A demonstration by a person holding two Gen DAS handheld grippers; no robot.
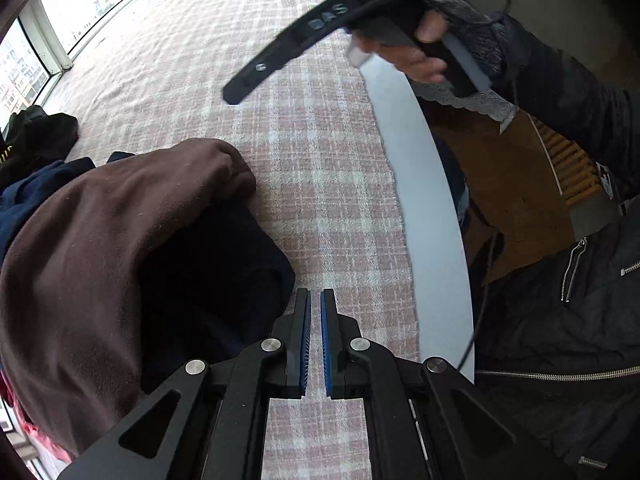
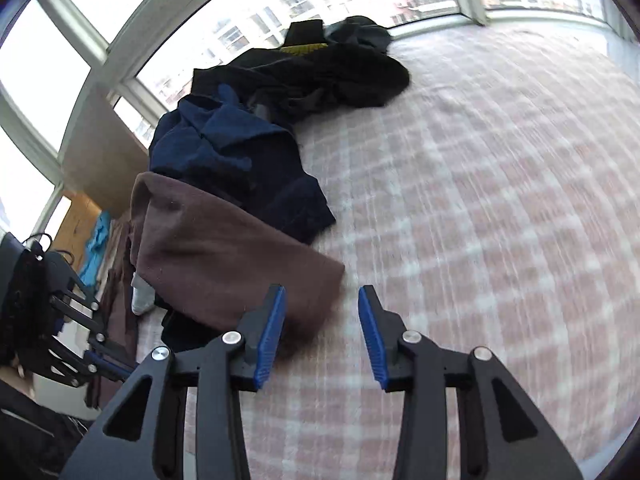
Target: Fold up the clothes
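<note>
We are holding the left gripper [image 1: 315, 300] nearly closed, its blue pads almost meeting with nothing between them, pointing down at the pink checked blanket [image 1: 320, 168] just beside a black garment [image 1: 216, 272]. We are keeping the right gripper [image 2: 322, 300] partly open and empty, over the corner of the brown garment [image 2: 224, 256]. That brown piece is lying along the blanket's left edge, overlapping a navy garment [image 2: 228, 152], with a dark heap [image 2: 320, 72] further toward the far edge by the windows [image 2: 52, 64].
</note>
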